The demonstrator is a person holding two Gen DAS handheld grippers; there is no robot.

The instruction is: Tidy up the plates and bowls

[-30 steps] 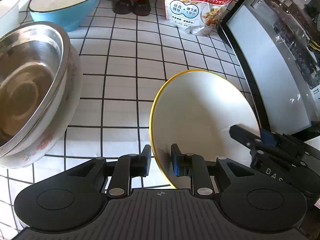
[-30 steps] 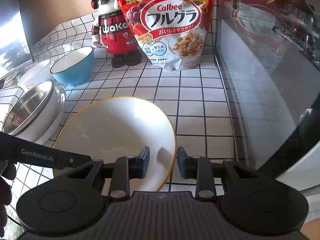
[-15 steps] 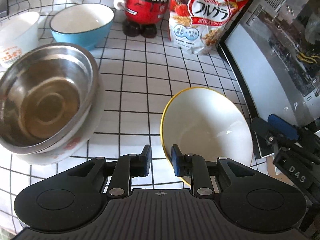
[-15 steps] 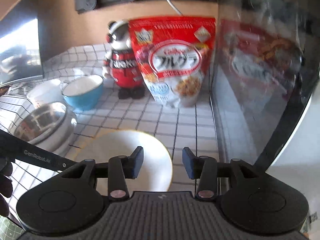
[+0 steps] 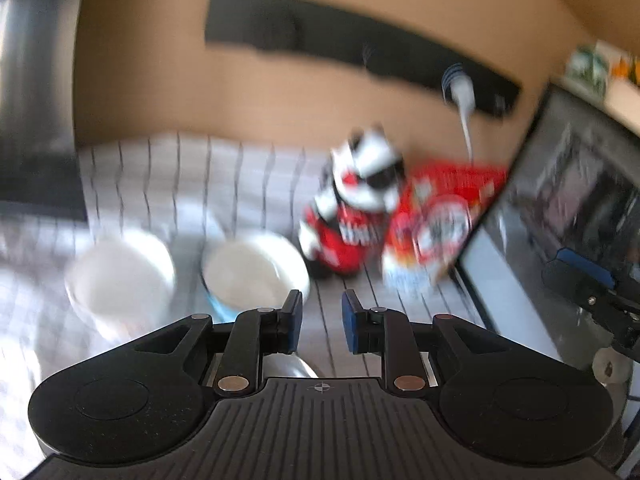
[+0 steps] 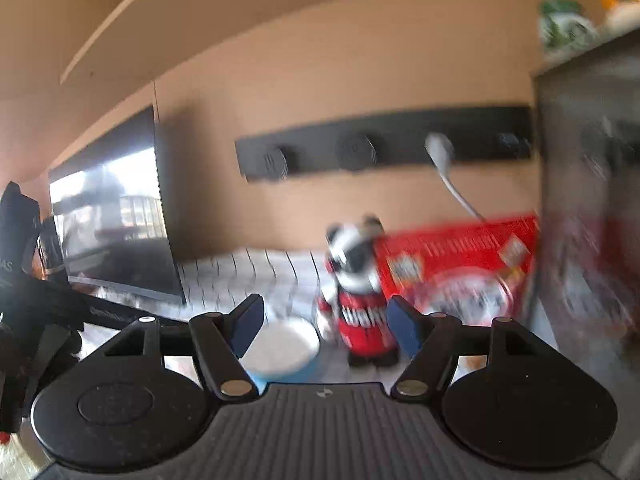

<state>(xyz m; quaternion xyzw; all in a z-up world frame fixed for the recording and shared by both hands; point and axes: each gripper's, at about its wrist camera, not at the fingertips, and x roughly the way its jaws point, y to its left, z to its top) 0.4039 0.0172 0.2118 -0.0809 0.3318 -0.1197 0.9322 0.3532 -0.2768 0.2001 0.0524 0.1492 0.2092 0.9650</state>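
**Both jaws empty above the tiled bench**

My left jaws (image 5: pixel 319 322) stood a little apart with nothing between the blue pads; only tile showed through the gap. My right jaws (image 6: pixel 323 326) were spreading wider, and they too pinched nothing. Both views were blurred.

The blue bowl (image 5: pixel 256 276) sat on the bench (image 5: pixel 168 184) toward its back edge, just left of the red and white figurine (image 5: pixel 352 224). A white bowl (image 5: pixel 120 276) stood beside the blue one, farther left. The red cereal bag (image 5: pixel 436 220) leaned at the back right corner, next to the figurine and against the dark glass-fronted appliance (image 5: pixel 560 208) along the right edge. A rounded metal rim (image 5: pixel 290 366) peeked out just under my left jaws; I could not tell what it belonged to. On the wall behind, a black strip (image 6: pixel 384 152) carried a white plug (image 6: pixel 440 152).
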